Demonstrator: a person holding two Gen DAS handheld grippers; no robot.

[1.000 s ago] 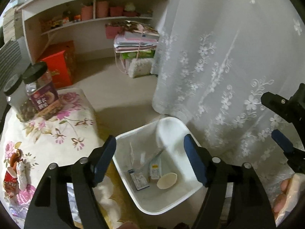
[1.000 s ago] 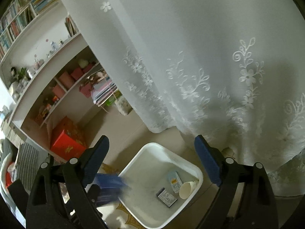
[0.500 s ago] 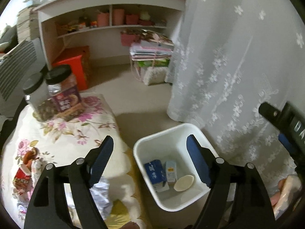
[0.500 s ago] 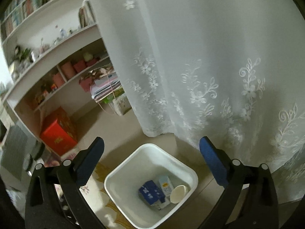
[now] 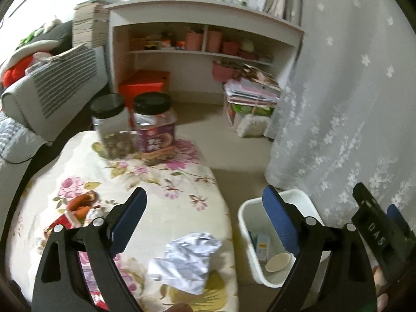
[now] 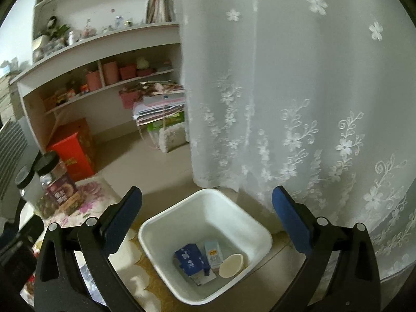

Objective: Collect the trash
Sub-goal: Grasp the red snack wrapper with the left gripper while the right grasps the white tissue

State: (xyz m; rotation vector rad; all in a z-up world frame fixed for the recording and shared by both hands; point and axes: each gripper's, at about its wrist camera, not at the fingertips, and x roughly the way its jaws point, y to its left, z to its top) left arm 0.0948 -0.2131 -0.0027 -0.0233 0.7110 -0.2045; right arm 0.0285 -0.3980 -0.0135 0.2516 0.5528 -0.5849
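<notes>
Inside the white bin (image 6: 205, 249), at 6 o'clock, lie a blue carton (image 6: 191, 258) and a paper cup (image 6: 231, 262). The right gripper (image 6: 206, 217) is spread wide, holding nothing. The left gripper (image 5: 205, 221) is spread too, above crumpled paper (image 5: 186, 260).

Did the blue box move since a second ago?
Yes. The blue box went down into the white bin; earlier it was blurred at the bin's left rim.

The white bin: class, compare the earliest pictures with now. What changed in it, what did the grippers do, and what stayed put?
A blue carton has landed in the white bin, beside the small box and paper cup already there. The left gripper swung from the bin toward the crumpled paper. Both grippers, including the right gripper, stayed open; the jars stayed put.
</notes>
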